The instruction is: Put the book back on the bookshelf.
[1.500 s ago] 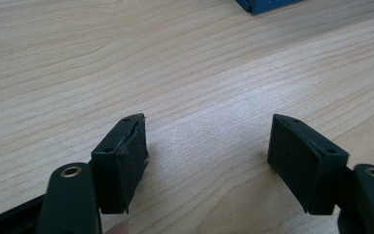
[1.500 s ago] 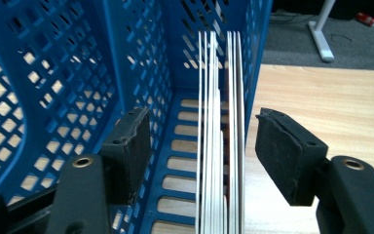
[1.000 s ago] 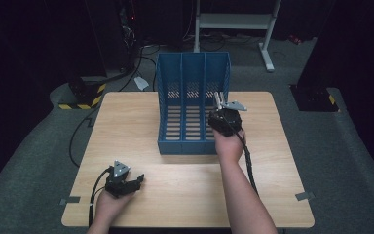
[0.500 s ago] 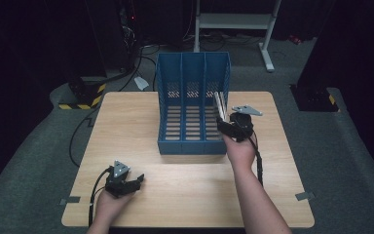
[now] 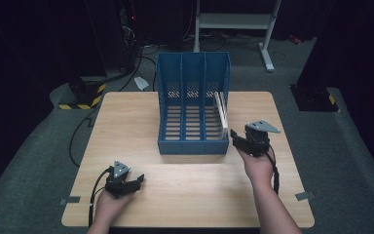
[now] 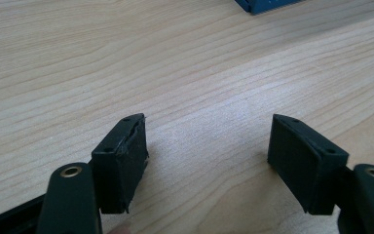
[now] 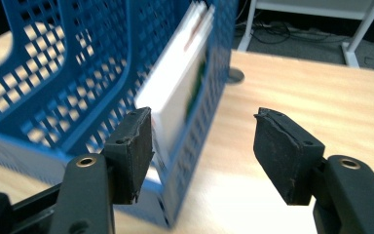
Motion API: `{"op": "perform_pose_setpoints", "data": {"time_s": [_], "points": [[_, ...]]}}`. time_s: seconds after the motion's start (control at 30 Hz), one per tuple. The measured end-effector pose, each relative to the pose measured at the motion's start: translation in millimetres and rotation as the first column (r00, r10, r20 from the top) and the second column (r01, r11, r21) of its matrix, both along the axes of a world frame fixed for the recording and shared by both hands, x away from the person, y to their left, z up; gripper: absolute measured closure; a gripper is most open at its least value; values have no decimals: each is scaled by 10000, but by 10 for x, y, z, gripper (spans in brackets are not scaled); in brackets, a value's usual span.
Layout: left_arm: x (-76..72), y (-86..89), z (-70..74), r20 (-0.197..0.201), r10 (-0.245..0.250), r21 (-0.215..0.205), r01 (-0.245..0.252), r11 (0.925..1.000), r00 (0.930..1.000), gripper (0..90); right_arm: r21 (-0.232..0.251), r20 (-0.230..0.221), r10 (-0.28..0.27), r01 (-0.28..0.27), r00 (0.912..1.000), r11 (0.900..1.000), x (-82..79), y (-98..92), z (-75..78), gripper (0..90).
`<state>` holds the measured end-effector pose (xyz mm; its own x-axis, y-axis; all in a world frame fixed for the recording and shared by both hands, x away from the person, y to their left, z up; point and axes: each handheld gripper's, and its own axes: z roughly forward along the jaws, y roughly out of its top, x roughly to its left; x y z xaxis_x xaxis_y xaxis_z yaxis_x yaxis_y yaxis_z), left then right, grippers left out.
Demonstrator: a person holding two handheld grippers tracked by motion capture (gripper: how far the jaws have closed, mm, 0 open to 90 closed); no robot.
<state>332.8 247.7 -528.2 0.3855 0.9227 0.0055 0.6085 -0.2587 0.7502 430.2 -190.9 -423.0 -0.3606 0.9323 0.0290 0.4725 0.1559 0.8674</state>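
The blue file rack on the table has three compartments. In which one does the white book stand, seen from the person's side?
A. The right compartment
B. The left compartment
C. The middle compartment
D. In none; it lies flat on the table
A. In the high view the white book stands against the right wall of the blue file rack, and the right gripper view shows it behind that outer mesh wall.

A lab: dark room, floor cables (image 5: 141,51), hazard-taped base (image 5: 80,97).
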Motion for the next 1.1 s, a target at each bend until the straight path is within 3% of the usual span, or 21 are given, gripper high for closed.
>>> {"op": "perform_pose_setpoints", "data": {"time_s": [0.13,0.23,0.4,0.5,0.57,0.67,1.1], "points": [[-2,-2,-1,-5,2,-12,-2,10000,10000,304,-250,-176,-67,63,9998,9997,-115,-142,-243,373],[-2,-2,-2,18,7,-10,-7,10000,10000,305,-729,-443,-48,16,9990,9973,-211,-224,-481,370],[-4,-5,-3,21,39,-40,-39,10000,10000,305,-1095,-994,77,-186,9950,9938,-390,-325,-816,361],[-2,-5,-3,28,33,-44,-33,10000,10000,304,-1485,-1519,113,-341,9883,9883,-520,-373,-959,334],[0,-6,-3,34,22,-34,-21,10000,10000,303,-1553,-1805,235,-521,9833,9865,-576,-411,-999,323],[-4,-9,-3,24,47,-42,-47,10000,10000,303,-1144,-2098,257,-506,9774,9921,-598,-445,-1002,295],[-10,-11,-4,33,70,-60,-70,10000,10000,303,-1266,-2078,196,-468,9780,9909,-580,-400,-1004,289]]}}
